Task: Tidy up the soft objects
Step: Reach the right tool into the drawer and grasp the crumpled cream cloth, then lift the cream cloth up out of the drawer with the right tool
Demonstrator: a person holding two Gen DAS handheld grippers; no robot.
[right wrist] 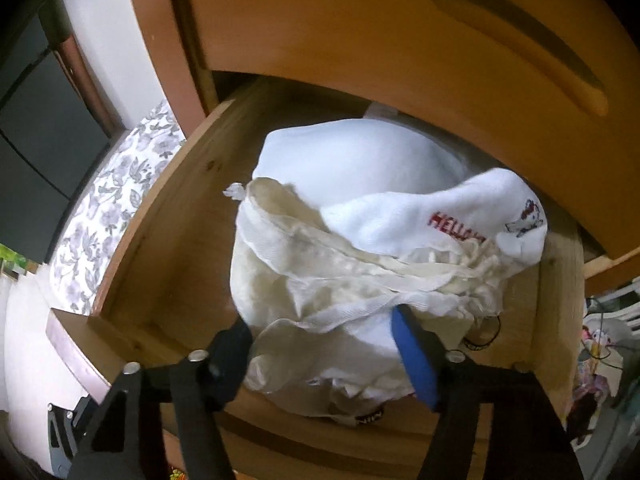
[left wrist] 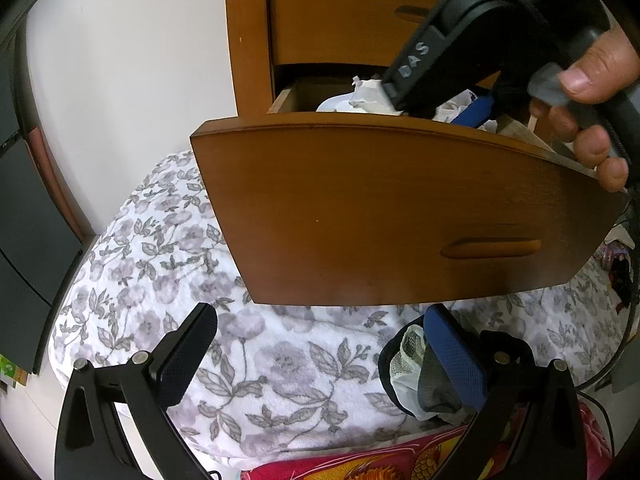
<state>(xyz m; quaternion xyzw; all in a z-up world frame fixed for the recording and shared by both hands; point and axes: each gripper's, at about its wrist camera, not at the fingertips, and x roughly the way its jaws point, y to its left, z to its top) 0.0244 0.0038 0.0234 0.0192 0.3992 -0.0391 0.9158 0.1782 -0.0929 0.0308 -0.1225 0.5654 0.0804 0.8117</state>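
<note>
Nearest the left camera, the left hand-held gripper (left wrist: pixel 320 360) hovers over the bed with its jaws wide apart and nothing between them, pointing slantwise down at the floral blanket (left wrist: pixel 160 264). A small bundle of dark and white cloth (left wrist: pixel 416 376) lies on the blanket just beside its blue-padded finger (left wrist: pixel 456 352). Beyond that stands the pulled-out wooden drawer (left wrist: pixel 400 216), its front facing the camera.

Over the drawer's far rim the right hand (left wrist: pixel 592 80) grips its tool from above, thumb on top and fingers curled under, tilting it steeply down into the drawer.

In the right wrist view, the right hand-held gripper (right wrist: pixel 324 348) is down inside that drawer, its black and blue fingers on either side of a crumpled cream cloth (right wrist: pixel 340 280). The jaws stand partly apart; whether the pads already press the cloth cannot be told. Behind it, a white sock (right wrist: pixel 420 216) with red lettering lies across the pile of white garments (right wrist: pixel 352 152), under the closed upper drawer (right wrist: pixel 400 20).
</note>
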